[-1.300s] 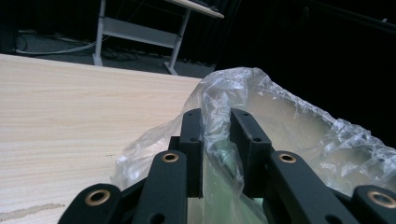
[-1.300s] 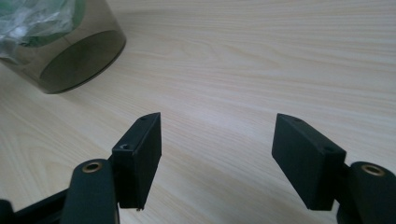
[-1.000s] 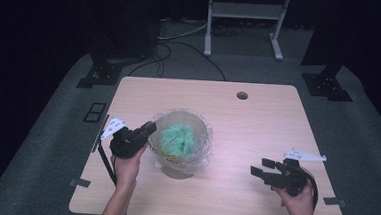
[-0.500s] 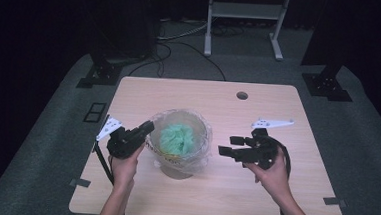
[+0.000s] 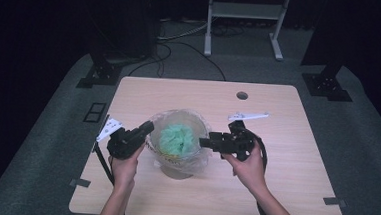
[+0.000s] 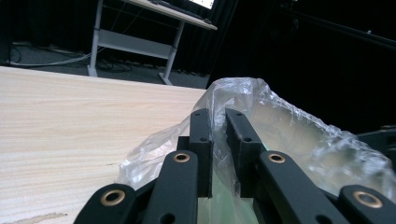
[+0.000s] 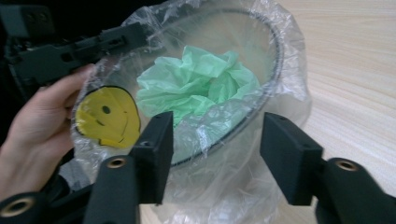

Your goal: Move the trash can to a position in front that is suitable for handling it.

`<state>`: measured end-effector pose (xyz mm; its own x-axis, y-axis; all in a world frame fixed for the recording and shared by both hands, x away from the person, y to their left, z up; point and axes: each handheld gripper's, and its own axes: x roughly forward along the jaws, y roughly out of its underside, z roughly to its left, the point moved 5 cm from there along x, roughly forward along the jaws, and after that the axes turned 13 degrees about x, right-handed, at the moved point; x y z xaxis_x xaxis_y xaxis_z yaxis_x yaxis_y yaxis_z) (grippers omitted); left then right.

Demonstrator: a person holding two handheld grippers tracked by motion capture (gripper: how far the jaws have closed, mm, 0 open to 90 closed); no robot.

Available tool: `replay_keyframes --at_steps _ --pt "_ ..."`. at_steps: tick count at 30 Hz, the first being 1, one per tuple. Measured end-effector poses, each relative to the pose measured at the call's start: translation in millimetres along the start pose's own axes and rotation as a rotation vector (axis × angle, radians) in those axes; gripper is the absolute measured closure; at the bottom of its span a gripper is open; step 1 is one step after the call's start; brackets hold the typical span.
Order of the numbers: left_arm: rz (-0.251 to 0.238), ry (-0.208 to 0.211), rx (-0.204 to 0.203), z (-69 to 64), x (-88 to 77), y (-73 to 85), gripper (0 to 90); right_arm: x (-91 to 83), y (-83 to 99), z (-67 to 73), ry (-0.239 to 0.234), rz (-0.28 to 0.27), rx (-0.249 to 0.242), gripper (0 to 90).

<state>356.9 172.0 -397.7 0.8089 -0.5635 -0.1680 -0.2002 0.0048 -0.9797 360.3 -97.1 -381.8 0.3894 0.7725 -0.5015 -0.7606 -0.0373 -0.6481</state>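
Clear plastic bag lining bowl, green wad inside.

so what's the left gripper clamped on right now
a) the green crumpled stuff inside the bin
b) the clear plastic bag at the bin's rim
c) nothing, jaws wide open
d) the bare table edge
b: in the left gripper view the left gripper has its jaws pinched together on a fold of the clear plastic bag at the rim.

The left gripper is clamping with fingers together; the right gripper is closing, fingers apart.
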Motion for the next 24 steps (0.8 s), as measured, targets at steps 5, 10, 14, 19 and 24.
replay_keyframes --at_steps 5,10,14,19,24 --pt "-0.005 0.004 -0.008 -0.2 -0.8 -0.9 82.0 6.3 -4.7 0.0 0.096 -0.021 -0.030 59.6" --pt "-0.015 0.019 -0.001 -4.9 -1.5 -3.6 81.9 13.0 -17.0 -8.6 0.157 -0.041 -0.062 65.4" --pt "-0.017 0.028 0.014 -11.2 -0.5 -4.9 81.9 17.5 -27.2 -12.4 0.204 -0.070 -0.088 69.2" --pt "-0.022 0.038 0.017 -13.2 -1.0 -6.2 82.0 18.1 -34.1 -6.6 0.274 -0.106 -0.157 77.6" --pt "-0.035 0.049 0.010 -14.8 -2.7 -9.0 82.0 15.5 -36.0 -3.4 0.311 -0.130 -0.196 84.5"
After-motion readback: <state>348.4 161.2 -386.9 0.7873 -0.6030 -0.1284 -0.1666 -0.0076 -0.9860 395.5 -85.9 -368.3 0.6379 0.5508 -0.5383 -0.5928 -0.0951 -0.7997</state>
